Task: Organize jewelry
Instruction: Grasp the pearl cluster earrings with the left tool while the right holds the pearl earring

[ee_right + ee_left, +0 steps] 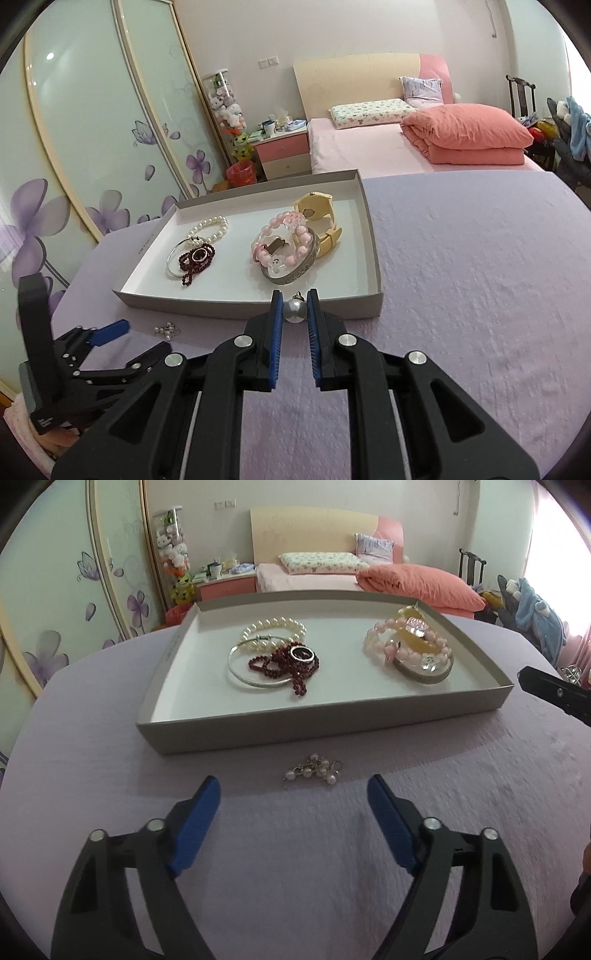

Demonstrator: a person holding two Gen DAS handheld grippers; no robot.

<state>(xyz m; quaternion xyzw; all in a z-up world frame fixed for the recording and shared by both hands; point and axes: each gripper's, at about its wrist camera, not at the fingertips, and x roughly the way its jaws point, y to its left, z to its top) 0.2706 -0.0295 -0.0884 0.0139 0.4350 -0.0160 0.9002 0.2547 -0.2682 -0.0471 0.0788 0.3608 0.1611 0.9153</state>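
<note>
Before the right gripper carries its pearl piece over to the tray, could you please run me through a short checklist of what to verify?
1. Large grey-white pearl sits between the right gripper fingers: ok.
2. Grip firm enough to lift: cannot tell; pad contact is unclear.
3. Shallow grey cardboard tray lies directly ahead: ok.
4. Bare white tray floor near the silver bangle for a drop: ok.
5. Left gripper open, aimed at the small pearl-and-chain piece on the lilac cloth: ok.
6. Left gripper clear of the right gripper's path: ok.
</note>
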